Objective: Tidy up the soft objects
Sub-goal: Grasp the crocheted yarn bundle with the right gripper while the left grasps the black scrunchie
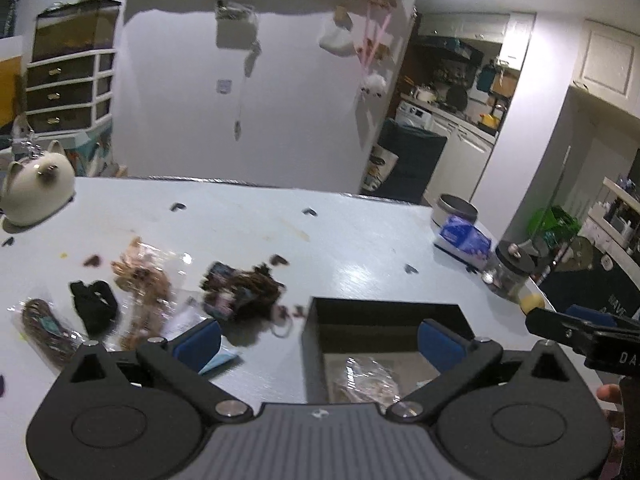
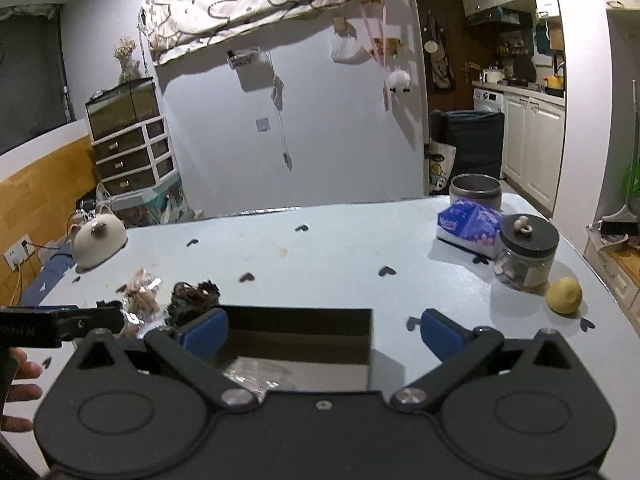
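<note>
A black open box point(image 1: 384, 312) stands on the pale blue table point(image 1: 320, 240), with a clear plastic packet point(image 1: 368, 380) inside; the box also shows in the right wrist view point(image 2: 300, 320). Left of it lie soft items: a dark brown hair bundle point(image 1: 244, 288), a tan packet in clear plastic point(image 1: 144, 276), a black scrunchie point(image 1: 94, 304) and a brown packet point(image 1: 44, 328). My left gripper point(image 1: 318, 340) is open and empty above the box's near left corner. My right gripper point(image 2: 320, 336) is open and empty over the box.
A cream cat-shaped pot point(image 1: 36, 188) sits at the table's far left. At the right stand a grey tin point(image 2: 475, 192), a blue tissue pack point(image 2: 468, 224), a black-lidded glass jar point(image 2: 524, 252) and a yellow ball point(image 2: 564, 296). Drawers point(image 2: 132, 156) stand behind.
</note>
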The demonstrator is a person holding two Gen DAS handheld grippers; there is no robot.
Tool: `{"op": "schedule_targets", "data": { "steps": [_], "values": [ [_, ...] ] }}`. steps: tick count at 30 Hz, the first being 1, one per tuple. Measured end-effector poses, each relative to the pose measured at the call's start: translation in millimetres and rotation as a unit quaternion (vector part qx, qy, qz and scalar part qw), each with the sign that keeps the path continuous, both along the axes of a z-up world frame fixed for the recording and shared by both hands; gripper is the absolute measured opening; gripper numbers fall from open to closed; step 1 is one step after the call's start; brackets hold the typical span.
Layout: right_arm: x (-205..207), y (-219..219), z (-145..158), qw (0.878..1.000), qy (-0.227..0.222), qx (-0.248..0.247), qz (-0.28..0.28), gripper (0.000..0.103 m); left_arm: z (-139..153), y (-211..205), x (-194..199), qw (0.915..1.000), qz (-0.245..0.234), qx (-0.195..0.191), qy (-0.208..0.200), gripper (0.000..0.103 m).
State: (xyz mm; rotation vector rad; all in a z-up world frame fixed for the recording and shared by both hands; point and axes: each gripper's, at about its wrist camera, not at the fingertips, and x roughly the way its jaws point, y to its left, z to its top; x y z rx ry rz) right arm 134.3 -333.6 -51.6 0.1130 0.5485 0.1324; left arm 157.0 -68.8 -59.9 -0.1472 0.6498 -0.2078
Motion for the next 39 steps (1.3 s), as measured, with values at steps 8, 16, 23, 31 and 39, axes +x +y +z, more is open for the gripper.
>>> {"op": "schedule_targets", "data": {
  "steps": [8,16,23,31,39],
  "values": [
    [-1.4,50.7,5.1,1.0,-0.004,0.001,-0.006,0.103,11.7,55.5,-4.7,0.9998,0.013,-0.001,-0.015,0.103],
    [3.7,113.5,4.2,1.0,0.006,0.017,0.018,0.103,14.9,122.0,-6.7,0.9993,0.032,0.0,-0.018,0.103],
    [8.9,164.0,0.9,1.0,0.009,0.017,0.023,0.103,11.1,175.5,-1.8,0.999,0.043,-0.002,-0.011,0.103],
    [17.5,207.4,-7.9,1.0,0.017,0.011,0.015,0.103,3.4,215.1,18.9,0.9996,0.027,0.007,0.001,0.103],
    [32.7,225.4,-7.8,0.999,0.031,-0.02,-0.006,0.103,-17.6,234.0,69.0,0.9992,-0.013,-0.001,0.037,0.103]
  ]
}}
